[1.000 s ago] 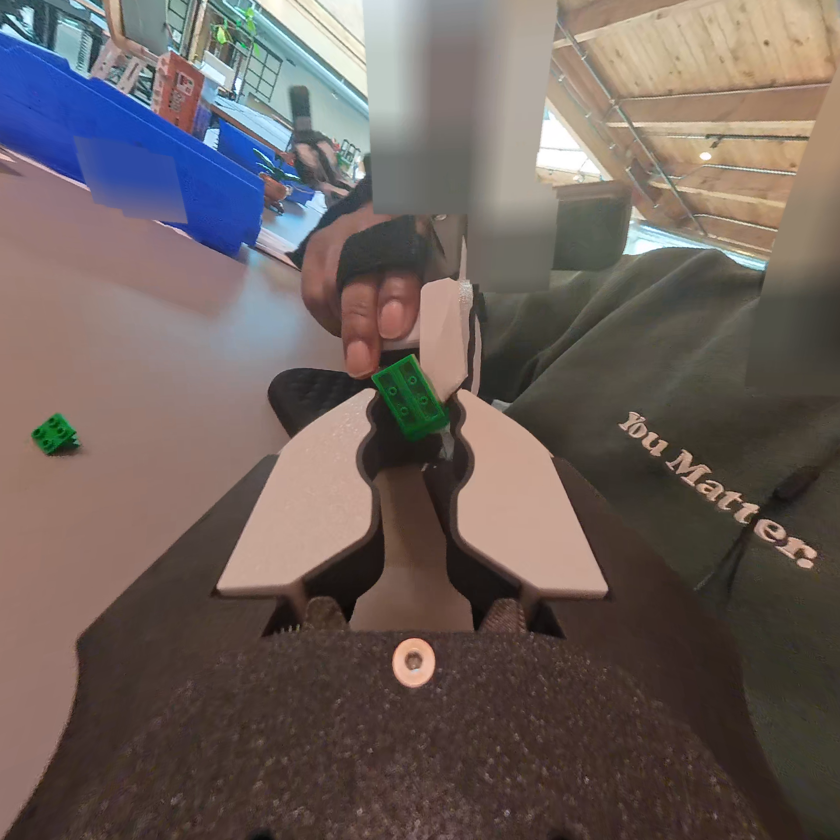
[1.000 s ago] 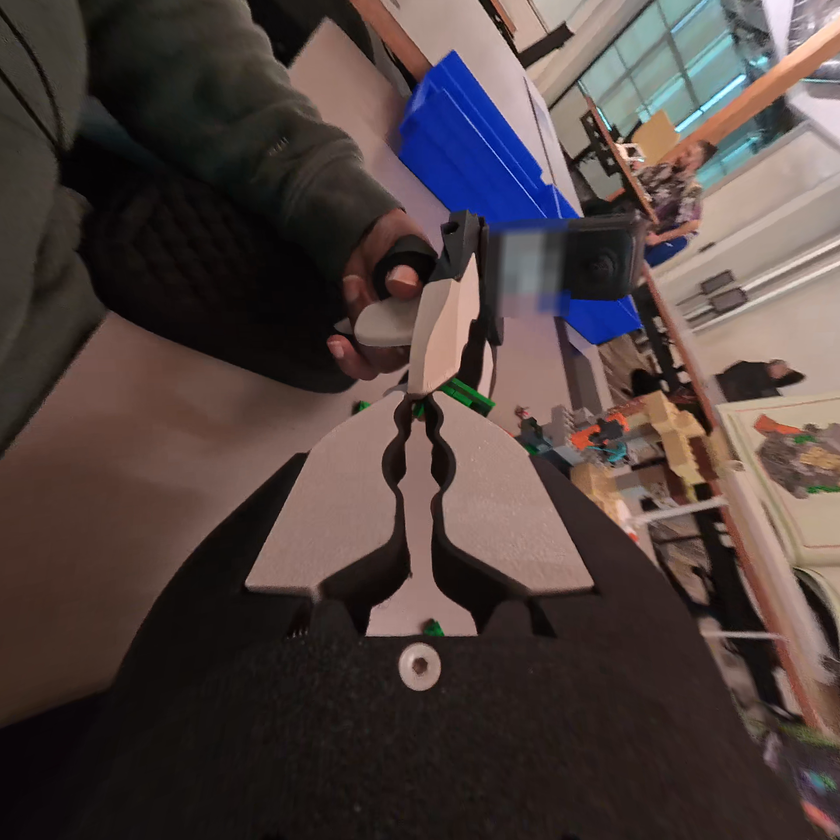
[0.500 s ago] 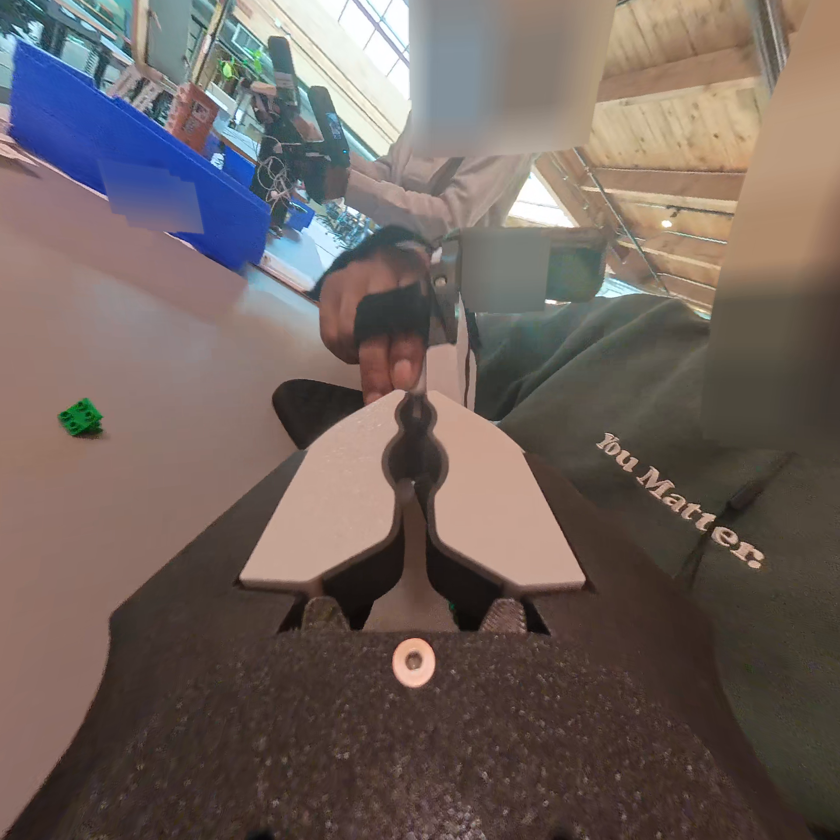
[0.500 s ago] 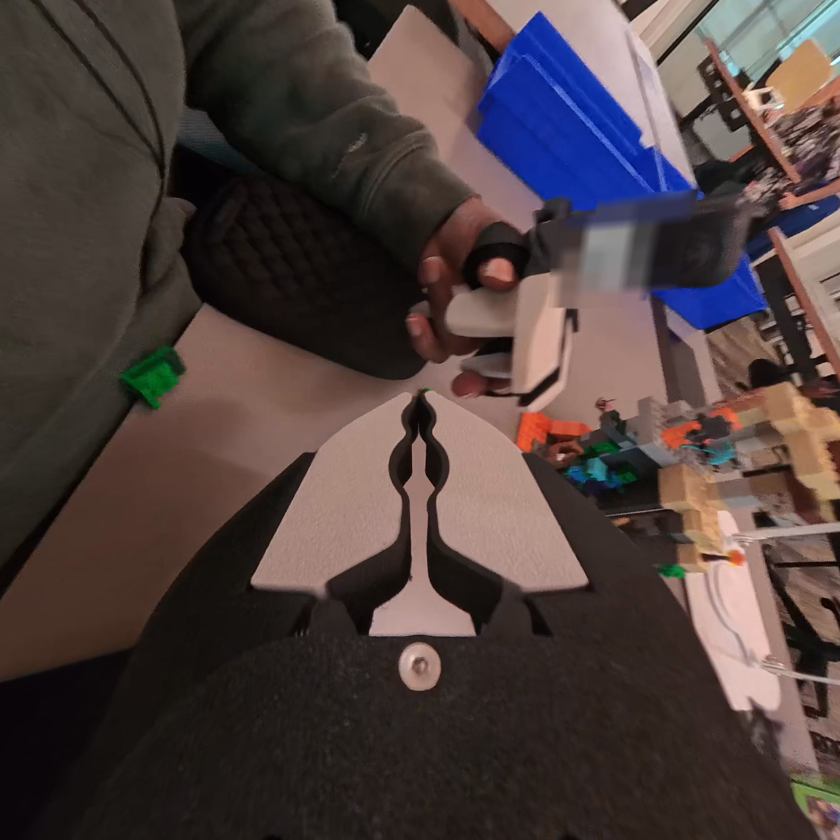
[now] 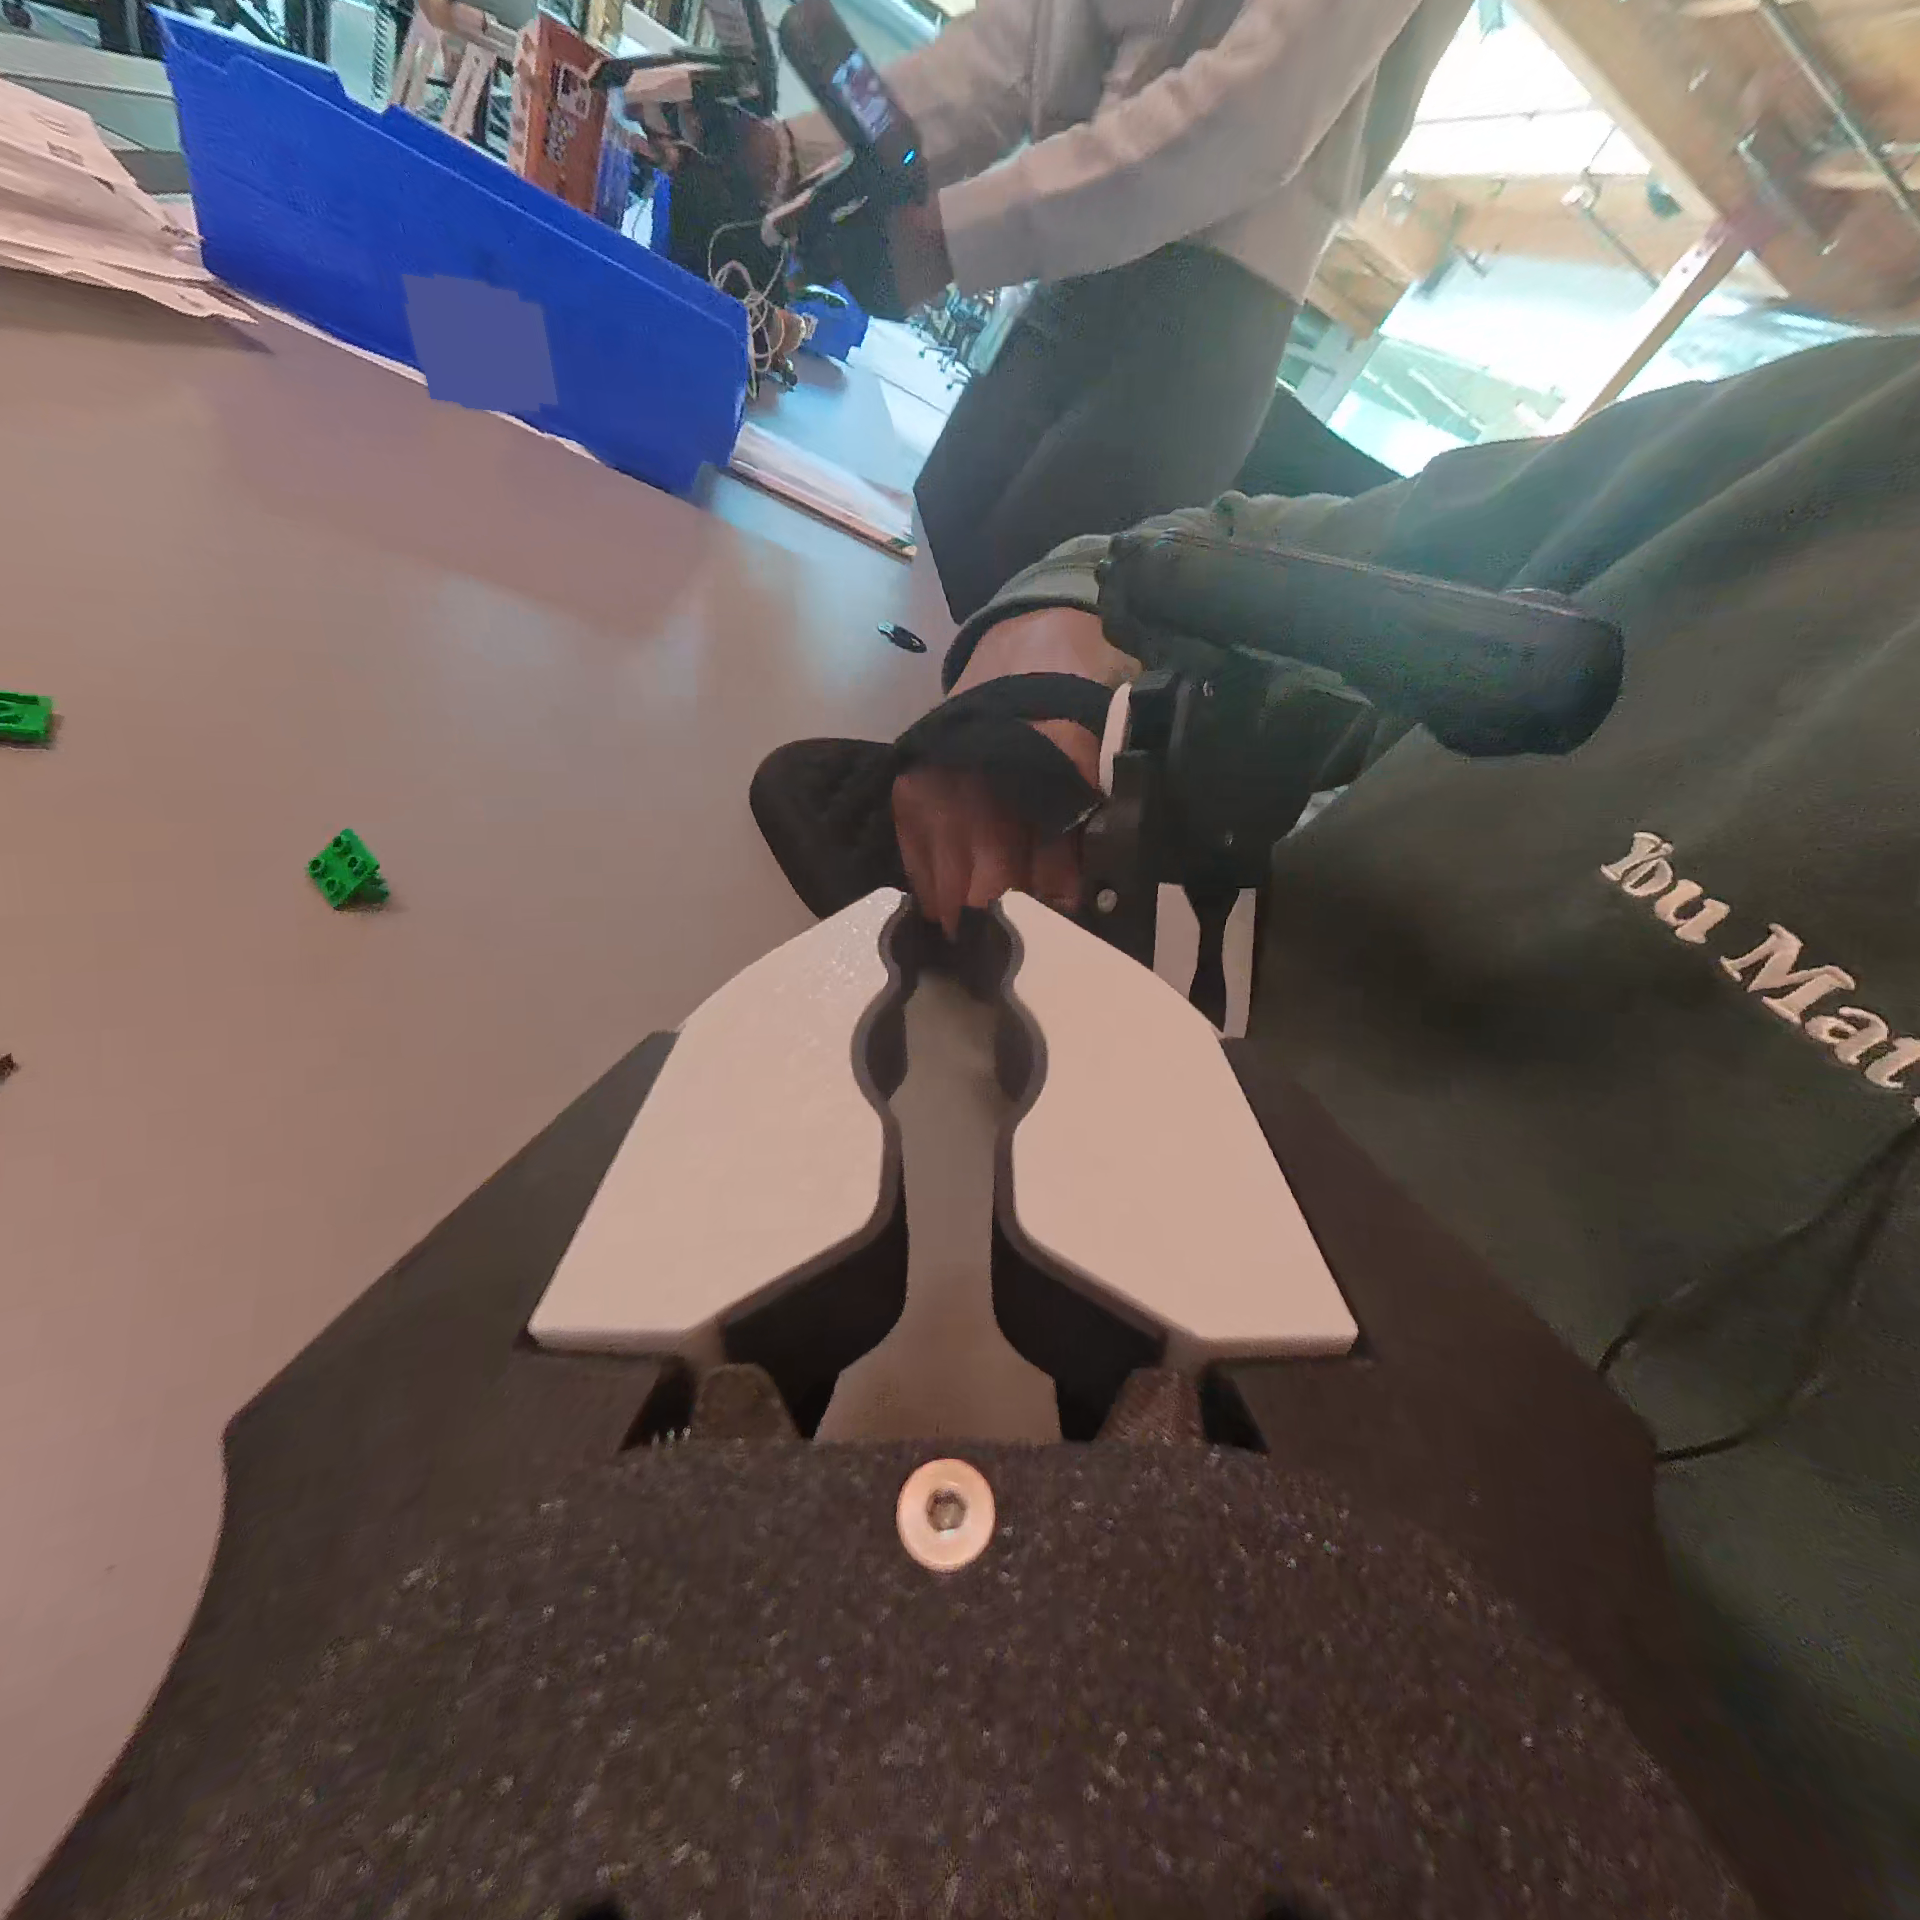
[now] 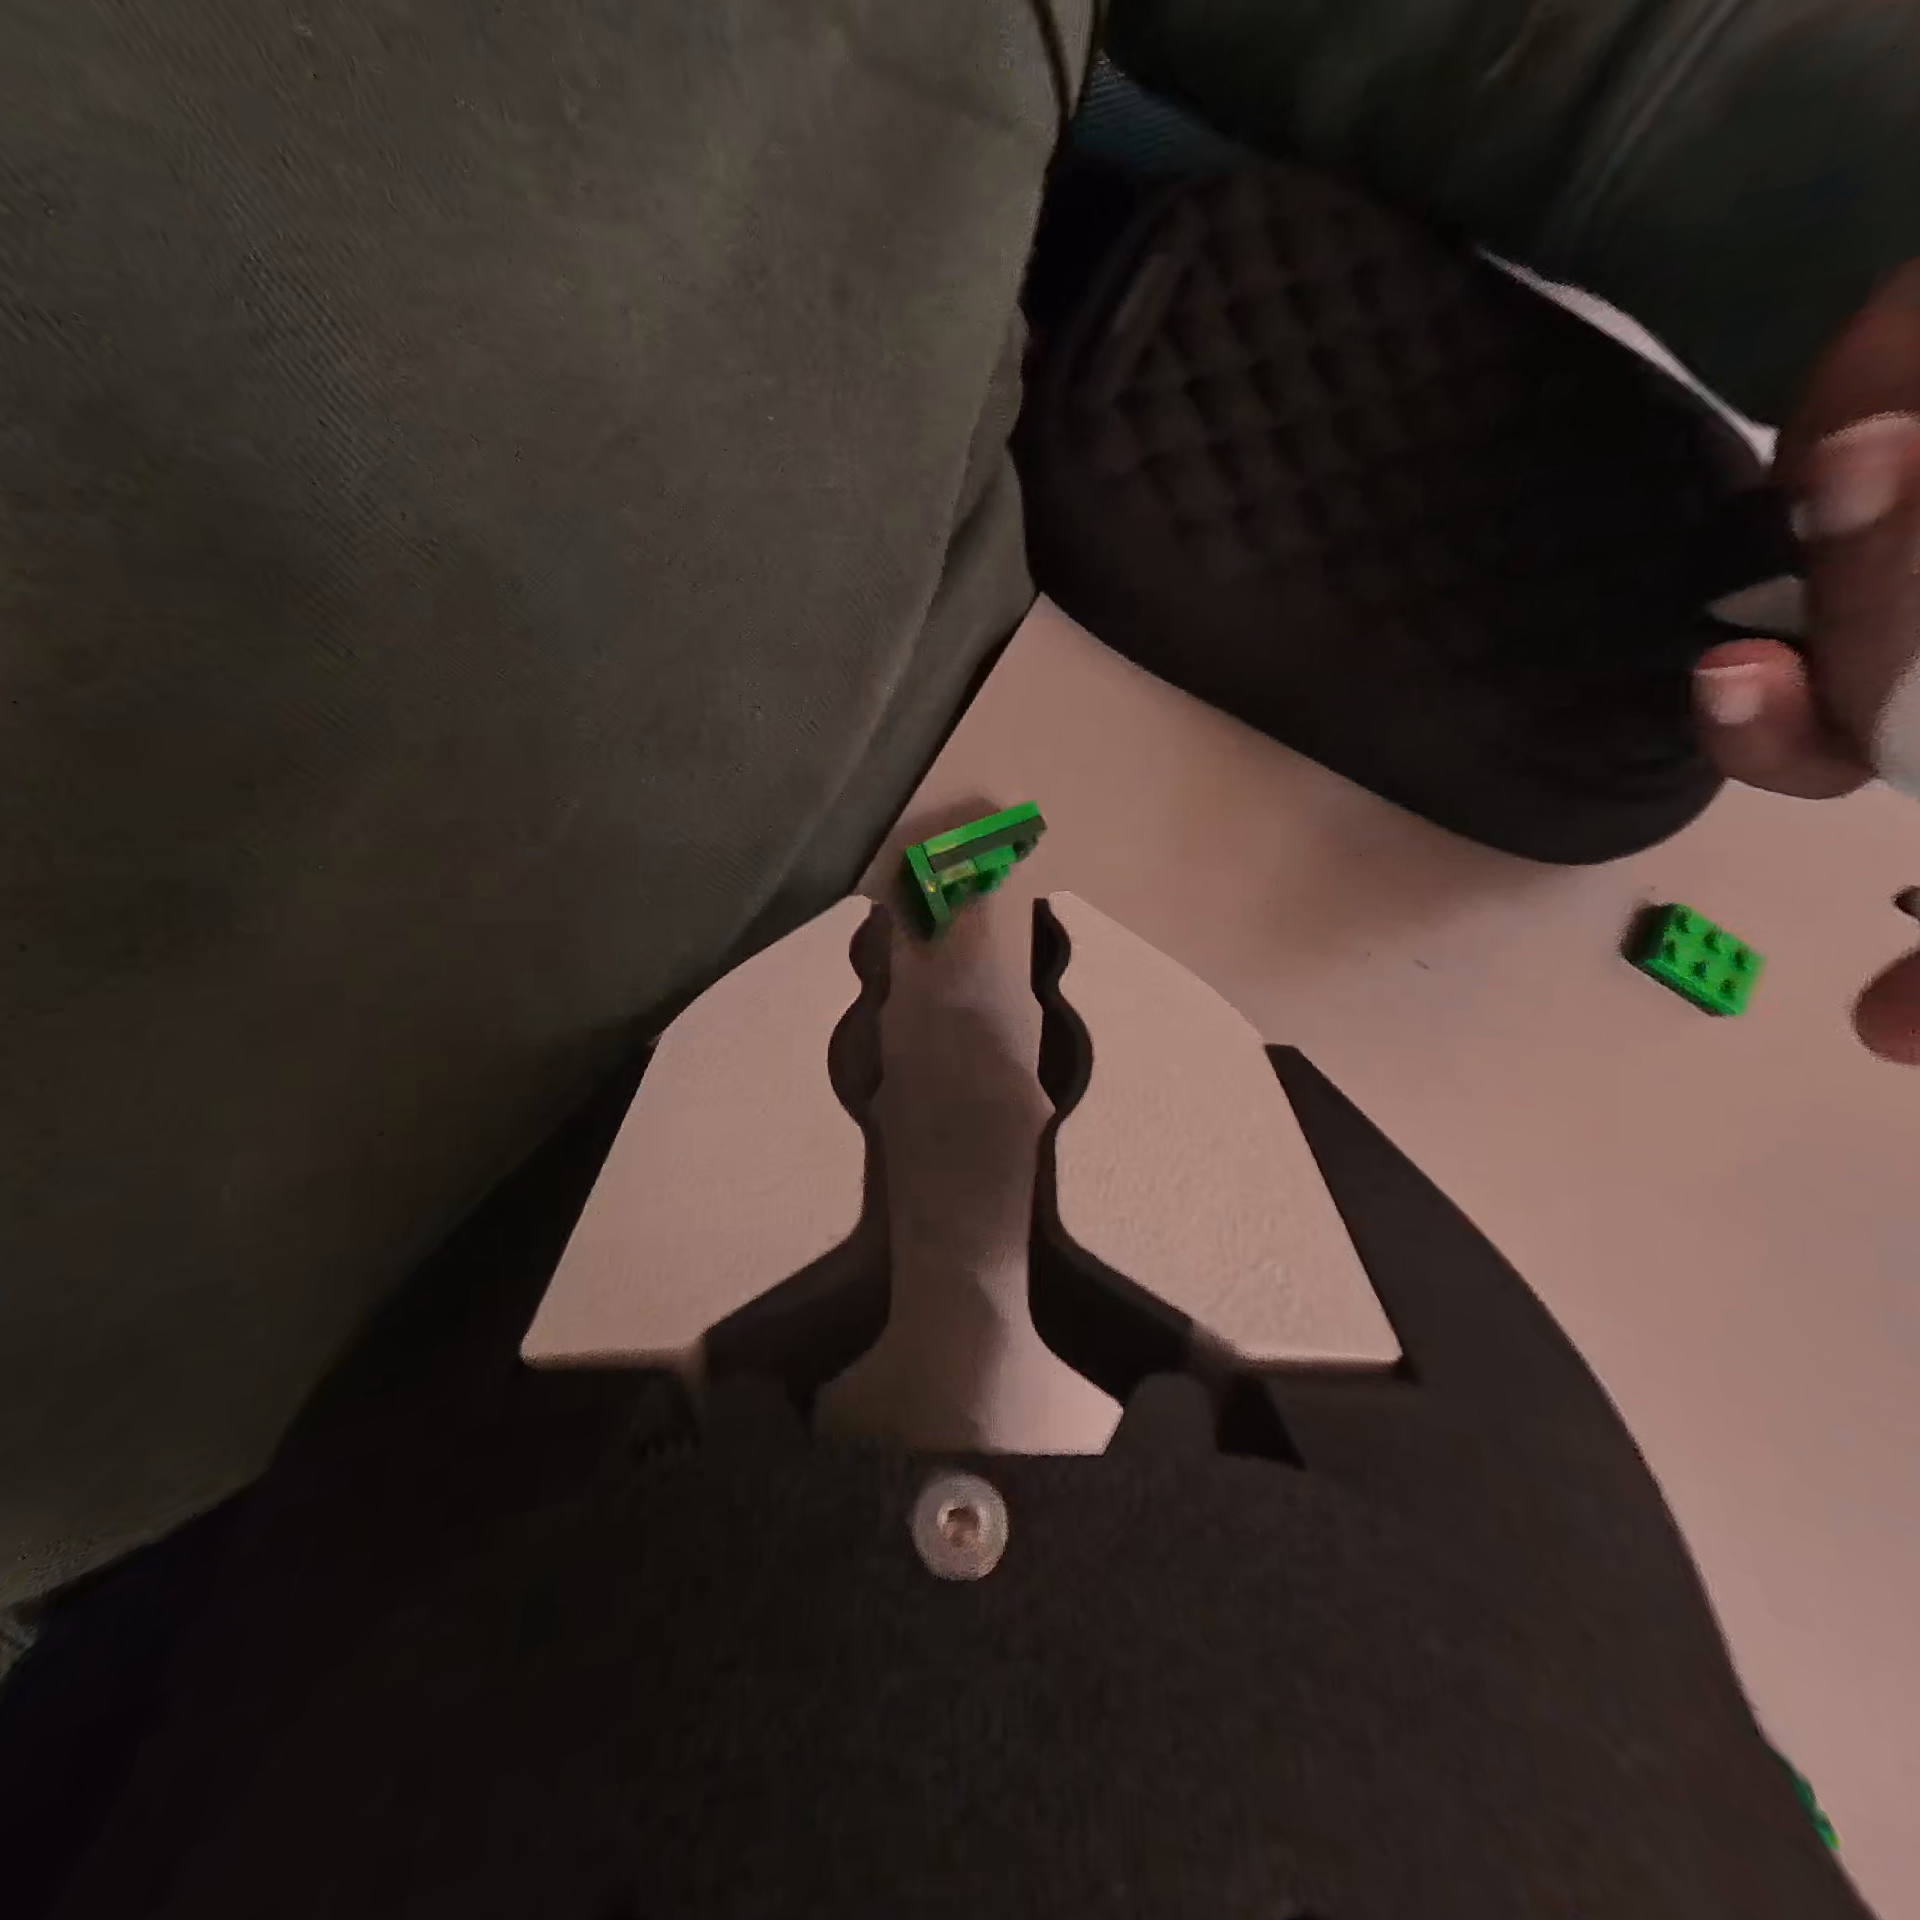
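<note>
- Left tongs (image 5: 948, 920): jaws parted by a narrow gap, nothing held between them; pale matte plates with wavy black inner edges, black grainy foam body behind.
- Right tongs (image 6: 956, 920): jaws spread wider, nothing gripped; same pale plates and scalloped edges, seen in dim light.
- Shown only in the right wrist view: a small green studded assembly (image 6: 971, 860) lying tilted on the counter (image 6: 1247, 935), just beyond the tips at 12 o'clock, close to the left fingertip (image 6: 871, 940), not touching as far as can be told.
- Also only there: a flat green studded brick (image 6: 1694, 971) at 3 o'clock, well apart from the assembly; a black quilted pad (image 6: 1351, 499) at 1 o'clock; a blurred hand (image 6: 1829, 623) at the right edge.
- Dark green sweatshirt fabric (image 6: 468, 520) fills the 9 to 12 o'clock area of that view.
- Shown only in the left wrist view: the right tongs' black handle and housing (image 5: 1351, 665) held by a hand (image 5: 987, 810) in a black strap, at 12 to 1 o'clock.
- Also only there: a green angled studded piece (image 5: 348, 871) at 10 o'clock and a flat green piece (image 5: 23, 717) at the left edge, both on the smooth pinkish counter.
- Far back at 11 o'clock: a blue bin (image 5: 468, 281); a standing person (image 5: 1091, 260) at 12 o'clock; timber ceiling (image 5: 1714, 125) at 1 o'clock.
</note>
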Action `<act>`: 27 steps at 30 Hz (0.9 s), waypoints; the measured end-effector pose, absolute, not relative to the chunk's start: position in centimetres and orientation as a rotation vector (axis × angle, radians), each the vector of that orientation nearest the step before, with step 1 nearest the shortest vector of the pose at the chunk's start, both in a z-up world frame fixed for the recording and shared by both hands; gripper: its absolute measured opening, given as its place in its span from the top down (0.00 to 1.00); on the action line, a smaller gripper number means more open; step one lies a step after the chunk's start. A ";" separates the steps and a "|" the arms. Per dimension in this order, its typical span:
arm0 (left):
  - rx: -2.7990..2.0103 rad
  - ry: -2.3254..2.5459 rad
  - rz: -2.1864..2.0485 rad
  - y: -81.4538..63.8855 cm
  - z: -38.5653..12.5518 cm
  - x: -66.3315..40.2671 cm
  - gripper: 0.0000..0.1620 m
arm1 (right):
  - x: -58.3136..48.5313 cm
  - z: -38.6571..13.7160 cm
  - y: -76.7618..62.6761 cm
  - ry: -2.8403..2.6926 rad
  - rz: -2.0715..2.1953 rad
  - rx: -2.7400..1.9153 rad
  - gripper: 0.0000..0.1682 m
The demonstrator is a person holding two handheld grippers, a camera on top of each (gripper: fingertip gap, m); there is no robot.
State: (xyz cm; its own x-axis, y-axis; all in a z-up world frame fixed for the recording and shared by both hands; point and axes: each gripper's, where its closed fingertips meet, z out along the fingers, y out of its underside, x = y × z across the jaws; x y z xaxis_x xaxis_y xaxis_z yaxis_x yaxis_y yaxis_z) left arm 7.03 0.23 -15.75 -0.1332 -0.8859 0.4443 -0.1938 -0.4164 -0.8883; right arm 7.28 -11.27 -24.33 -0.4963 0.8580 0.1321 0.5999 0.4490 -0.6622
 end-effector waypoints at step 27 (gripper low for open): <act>-1.470 1.712 -1.172 -6.1 -19.1 8.3 0.92 | 8.1 -18.7 -5.8 -2.067 0.711 -1.197 0.98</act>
State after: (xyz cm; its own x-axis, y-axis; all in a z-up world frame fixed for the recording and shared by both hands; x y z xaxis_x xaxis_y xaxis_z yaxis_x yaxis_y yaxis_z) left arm 8.32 -6.10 -19.14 -0.2159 -0.9705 0.1074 -0.4511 0.0015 -0.8925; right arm 8.12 -5.82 -18.74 -0.3822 0.8882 0.2552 0.5430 0.4393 -0.7157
